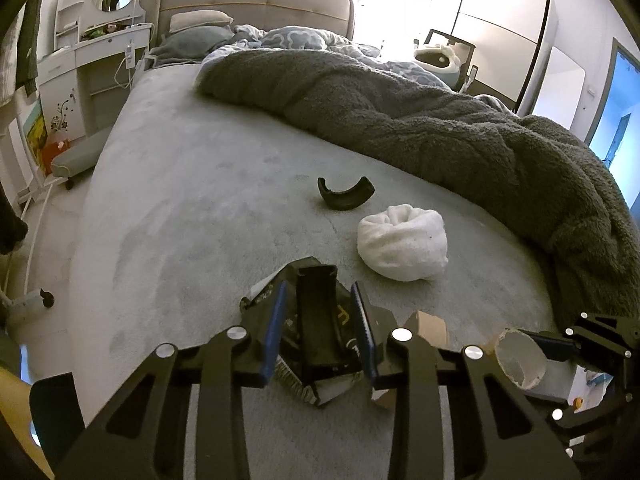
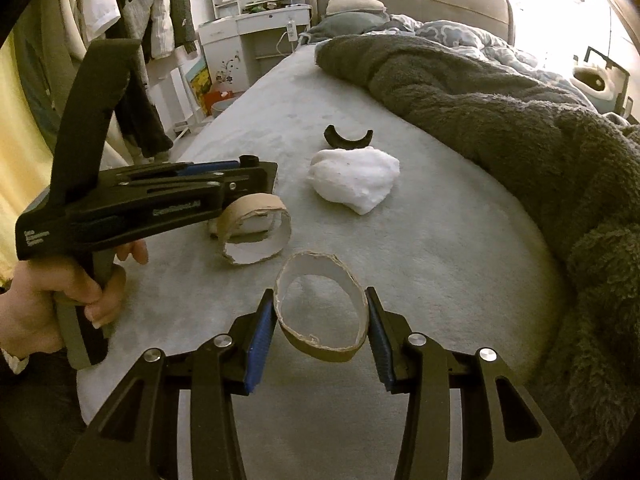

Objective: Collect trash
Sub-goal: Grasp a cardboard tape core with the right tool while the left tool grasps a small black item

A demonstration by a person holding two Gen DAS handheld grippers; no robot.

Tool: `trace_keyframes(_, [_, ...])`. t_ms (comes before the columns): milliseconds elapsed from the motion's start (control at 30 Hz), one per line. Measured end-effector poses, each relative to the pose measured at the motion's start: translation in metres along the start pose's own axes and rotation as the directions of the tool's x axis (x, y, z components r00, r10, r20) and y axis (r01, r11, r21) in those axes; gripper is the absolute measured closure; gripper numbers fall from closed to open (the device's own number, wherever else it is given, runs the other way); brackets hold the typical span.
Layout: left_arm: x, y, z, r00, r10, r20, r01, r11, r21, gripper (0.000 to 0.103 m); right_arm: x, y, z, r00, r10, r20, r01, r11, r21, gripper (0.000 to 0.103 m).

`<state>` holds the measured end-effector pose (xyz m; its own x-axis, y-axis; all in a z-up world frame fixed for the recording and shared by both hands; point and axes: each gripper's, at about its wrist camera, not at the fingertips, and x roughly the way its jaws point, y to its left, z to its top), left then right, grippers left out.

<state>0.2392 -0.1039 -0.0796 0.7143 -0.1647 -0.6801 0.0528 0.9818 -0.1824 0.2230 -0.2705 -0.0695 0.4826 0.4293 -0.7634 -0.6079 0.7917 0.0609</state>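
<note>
Right tongs [image 2: 320, 334] pinch a cardboard ring [image 2: 321, 312] above the bed [image 2: 440, 240]. Left tongs [image 1: 320, 332] straddle a black wrapper [image 1: 316, 320] on the bed; I cannot tell whether they grip it. A second ring [image 2: 256, 232] lies beside them.

Open sheet [image 1: 180, 200] left; blanket [image 1: 440, 128] right.

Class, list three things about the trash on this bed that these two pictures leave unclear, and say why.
1. Black packet, left wrist view: print unreadable; the left claw hides parts.
2. Second cardboard ring, right wrist view: its near end sits behind the left claw.
3. Cardboard ring in the right claw: whether lifted or resting on the bed.
</note>
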Motion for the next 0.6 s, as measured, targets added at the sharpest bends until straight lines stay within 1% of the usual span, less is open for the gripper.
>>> trace_keyframes(33, [0.000,0.000,0.000,1.000,-0.001,-0.001,0.001,1.000,0.000,0.071,0.000,0.000,0.000,1.000,0.002,0.001,-0.002,1.000,-0.001,0.059])
trace_keyframes(167, [0.001,0.000,0.000,1.000,0.000,0.001,0.000,1.000,0.000,0.072,-0.001,0.001,0.000,1.000,0.008,0.002,-0.008,1.000,-0.003,0.059])
trace_keyframes(267, [0.002,0.000,0.001,1.000,-0.004,-0.003,0.004,1.000,0.002,0.081,0.002,0.002,-0.001,1.000,0.012,-0.003,-0.012,1.000,0.001,0.059])
trace_keyframes(367, [0.003,0.001,0.002,1.000,-0.009,-0.005,0.009,1.000,0.002,0.081,0.003,0.003,-0.001,1.000,0.012,-0.008,-0.012,1.000,0.000,0.059])
trace_keyframes(600, [-0.006,0.000,0.004,1.000,-0.023,0.018,0.023,1.000,0.020,0.081,0.002,0.010,0.006,1.000,0.018,0.010,-0.018,1.000,-0.004,0.059])
